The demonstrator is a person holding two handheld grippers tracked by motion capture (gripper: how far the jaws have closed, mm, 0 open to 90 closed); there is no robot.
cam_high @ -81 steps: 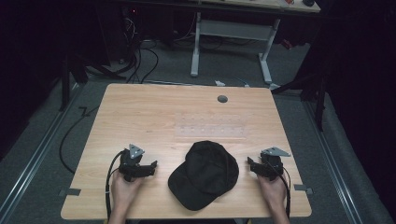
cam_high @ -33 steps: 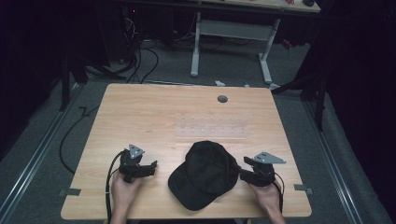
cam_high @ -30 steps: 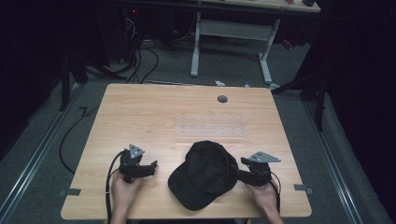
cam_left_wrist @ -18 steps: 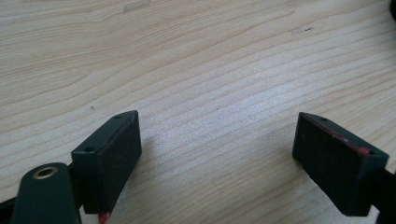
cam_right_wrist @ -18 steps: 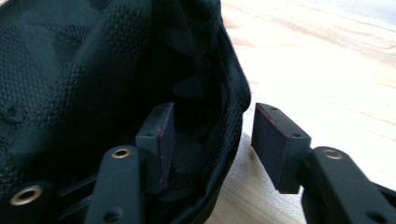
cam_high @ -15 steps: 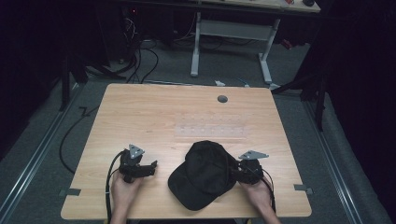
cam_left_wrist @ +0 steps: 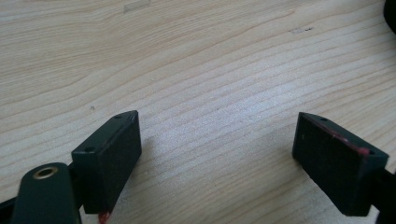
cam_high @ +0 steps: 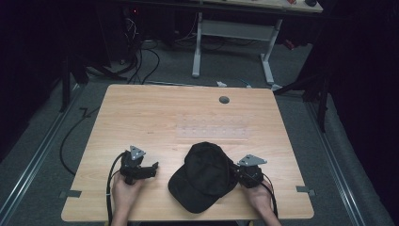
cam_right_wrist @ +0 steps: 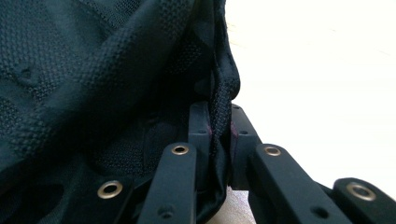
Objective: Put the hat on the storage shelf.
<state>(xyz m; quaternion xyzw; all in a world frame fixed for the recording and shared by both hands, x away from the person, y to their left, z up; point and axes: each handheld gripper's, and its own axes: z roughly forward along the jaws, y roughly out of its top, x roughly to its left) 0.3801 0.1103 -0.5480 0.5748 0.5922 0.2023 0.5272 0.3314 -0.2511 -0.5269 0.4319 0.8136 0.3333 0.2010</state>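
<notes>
Between the jaws of the right gripper (cam_right_wrist: 219, 133), a fold of the black cap's (cam_right_wrist: 93, 84) edge is pinched, the two jaws pressed nearly together with only the mesh fabric between them. From above, this right gripper (cam_high: 235, 174) sits at the cap's (cam_high: 204, 176) right rim, and the cap lies on the wooden table (cam_high: 188, 113) just to its left. Well apart on the cap's far side, the left gripper (cam_left_wrist: 217, 158) rests low over bare wood, its jaws spread wide and holding nothing; from above the left gripper (cam_high: 153, 168) points toward the cap.
</notes>
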